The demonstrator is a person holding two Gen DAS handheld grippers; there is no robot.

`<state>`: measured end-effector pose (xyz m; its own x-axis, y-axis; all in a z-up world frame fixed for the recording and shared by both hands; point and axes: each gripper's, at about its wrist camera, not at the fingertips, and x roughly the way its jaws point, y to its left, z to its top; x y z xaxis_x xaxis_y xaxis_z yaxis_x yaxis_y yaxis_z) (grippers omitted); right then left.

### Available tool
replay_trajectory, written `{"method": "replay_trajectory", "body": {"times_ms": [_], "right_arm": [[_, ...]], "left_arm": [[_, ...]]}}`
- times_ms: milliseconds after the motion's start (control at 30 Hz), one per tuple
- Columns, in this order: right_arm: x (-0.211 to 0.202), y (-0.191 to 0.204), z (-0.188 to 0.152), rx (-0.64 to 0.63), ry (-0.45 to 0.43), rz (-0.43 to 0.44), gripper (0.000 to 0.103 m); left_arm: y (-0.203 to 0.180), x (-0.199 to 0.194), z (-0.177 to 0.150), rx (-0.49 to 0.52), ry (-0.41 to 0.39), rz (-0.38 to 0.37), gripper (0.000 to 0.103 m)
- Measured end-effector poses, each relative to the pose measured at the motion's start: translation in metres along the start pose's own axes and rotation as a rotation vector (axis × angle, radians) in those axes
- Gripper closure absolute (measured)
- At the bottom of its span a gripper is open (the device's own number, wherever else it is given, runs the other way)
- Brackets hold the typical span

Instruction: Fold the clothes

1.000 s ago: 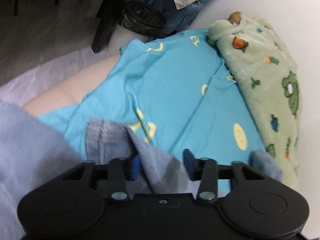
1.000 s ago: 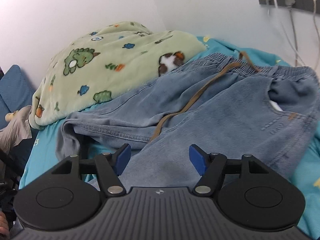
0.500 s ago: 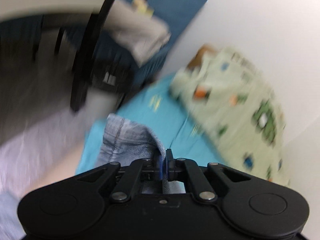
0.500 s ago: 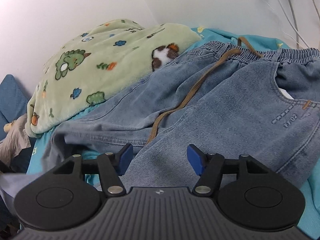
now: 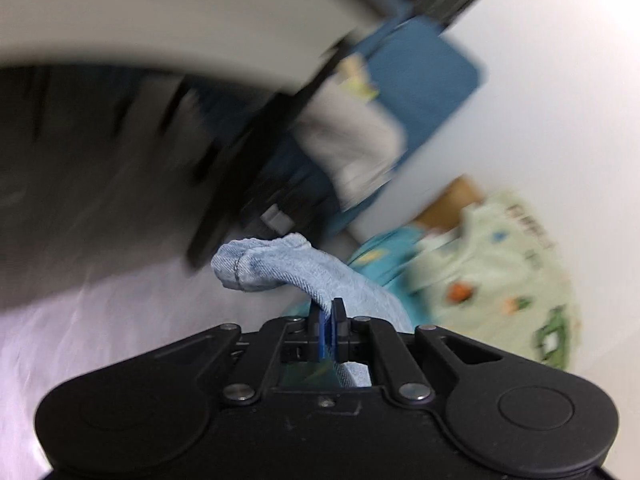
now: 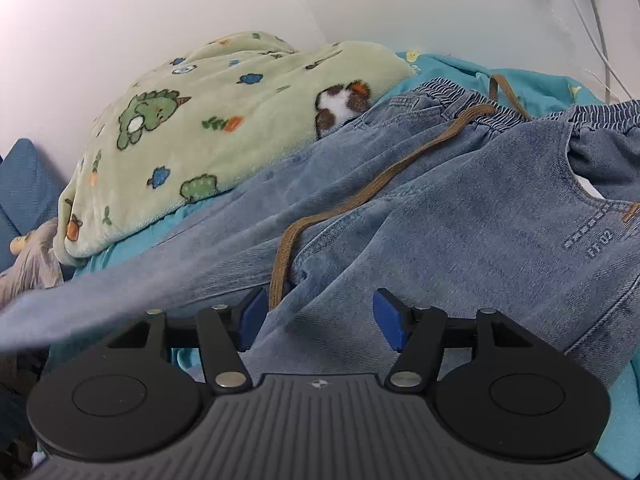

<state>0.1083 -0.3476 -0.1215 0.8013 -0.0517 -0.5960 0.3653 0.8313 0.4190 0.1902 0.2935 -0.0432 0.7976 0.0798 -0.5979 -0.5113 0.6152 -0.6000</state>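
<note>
Jeans (image 6: 420,216) and green blanket (image 6: 224,120) lie on teal-sheeted bed (image 6: 532,88).

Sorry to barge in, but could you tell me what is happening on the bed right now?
A person is folding a pair of jeans on the bed. The left hand-held gripper is shut on the hem of one jean leg and holds it lifted off the teal sheet. The right hand-held gripper is open, poised low over the jeans near the brown drawstring. A green fleece blanket lies beside them.
</note>
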Motion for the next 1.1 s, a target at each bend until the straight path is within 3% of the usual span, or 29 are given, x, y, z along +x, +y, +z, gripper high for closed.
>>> {"method": "replay_trajectory", "body": {"times_ms": [133,233,300,433,633,933,1100], "right_arm": [[0.003,0.001,-0.001,-0.018,0.01,-0.011,0.04],[0.006,0.002,-0.001,-0.03,0.013,-0.022,0.04],[0.006,0.003,0.0,-0.035,0.01,-0.024,0.04],[0.003,0.007,0.003,-0.063,-0.009,-0.024,0.04],[-0.01,0.006,0.008,-0.066,-0.019,0.002,0.04],[-0.045,0.002,0.023,-0.006,-0.051,0.073,0.04],[-0.064,-0.007,0.03,-0.017,-0.085,0.078,0.04]], "left_arm": [[0.071,0.023,-0.022,-0.172,0.111,0.045,0.1],[0.087,0.029,-0.023,-0.218,0.152,0.026,0.1],[0.085,0.029,-0.02,-0.189,0.162,0.028,0.099],[0.081,0.018,-0.013,-0.151,0.218,0.024,0.085],[0.097,-0.045,-0.01,-0.132,0.266,-0.073,0.059],[0.151,-0.142,0.003,-0.178,0.307,-0.072,0.055],[0.176,-0.168,-0.021,-0.18,0.369,-0.114,0.049]]}}
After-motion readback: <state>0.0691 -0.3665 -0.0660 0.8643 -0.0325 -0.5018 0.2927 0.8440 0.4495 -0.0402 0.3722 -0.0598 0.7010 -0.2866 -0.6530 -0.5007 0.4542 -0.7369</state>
